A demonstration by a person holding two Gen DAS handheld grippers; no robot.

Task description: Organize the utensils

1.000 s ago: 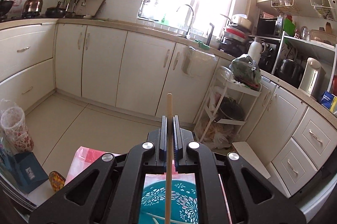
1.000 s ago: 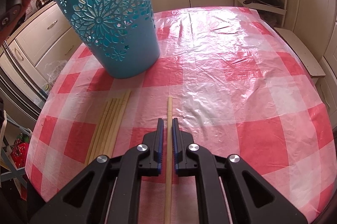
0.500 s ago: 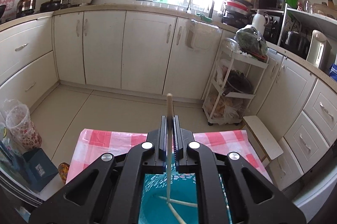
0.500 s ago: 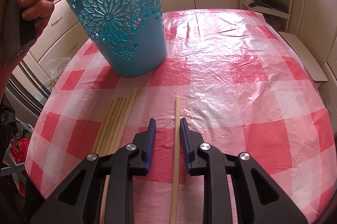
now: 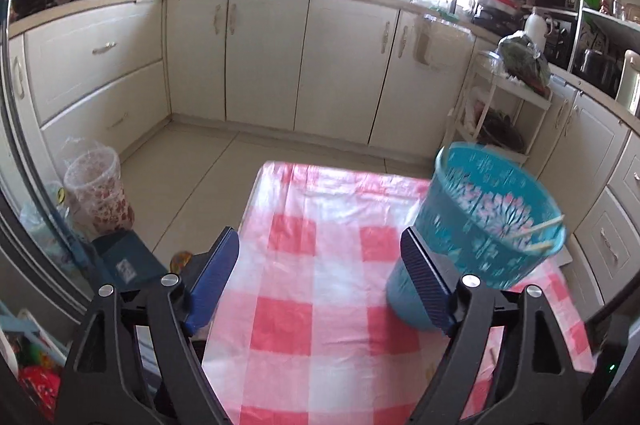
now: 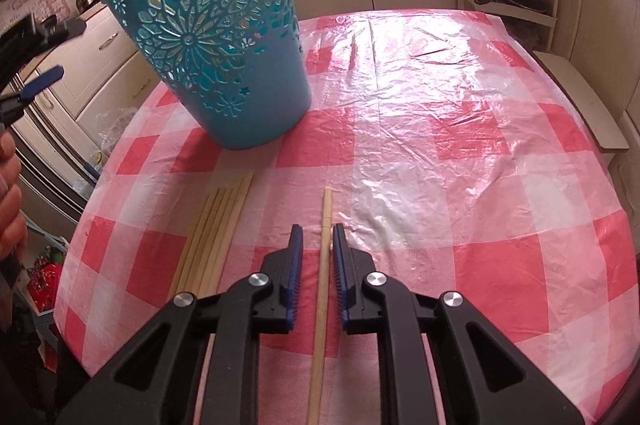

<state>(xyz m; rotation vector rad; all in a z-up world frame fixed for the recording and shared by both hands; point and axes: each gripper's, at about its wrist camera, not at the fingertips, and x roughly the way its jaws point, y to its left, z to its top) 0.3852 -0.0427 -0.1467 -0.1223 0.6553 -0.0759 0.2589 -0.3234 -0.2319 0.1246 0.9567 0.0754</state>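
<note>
A blue cut-out bin [image 5: 492, 221] stands on the red-and-white checked table [image 5: 320, 305], with chopsticks [image 5: 548, 225] leaning at its rim. My left gripper [image 5: 319, 241] hangs left of the bin. Its jaws are opening wide and nothing is between them. In the right wrist view the bin [image 6: 212, 57] stands at the back left. A single chopstick [image 6: 327, 201] lies on the cloth between the jaws of my right gripper [image 6: 316, 229]. They are closing on it, with thin gaps still showing beside it. Several chopsticks [image 6: 218, 225] lie bundled to its left.
A person's hand [image 6: 10, 193] shows at the left edge. A patterned waste bin [image 5: 98, 193] and a blue box [image 5: 128, 261] stand on the floor left of the table. A white rack [image 5: 504, 113] and a low bench [image 6: 580, 93] stand beyond the table's far side.
My left gripper let its chopstick go into the bin, opened wide and dropped down to the bin's left. The right gripper's jaws widened, then narrowed around the single chopstick.
</note>
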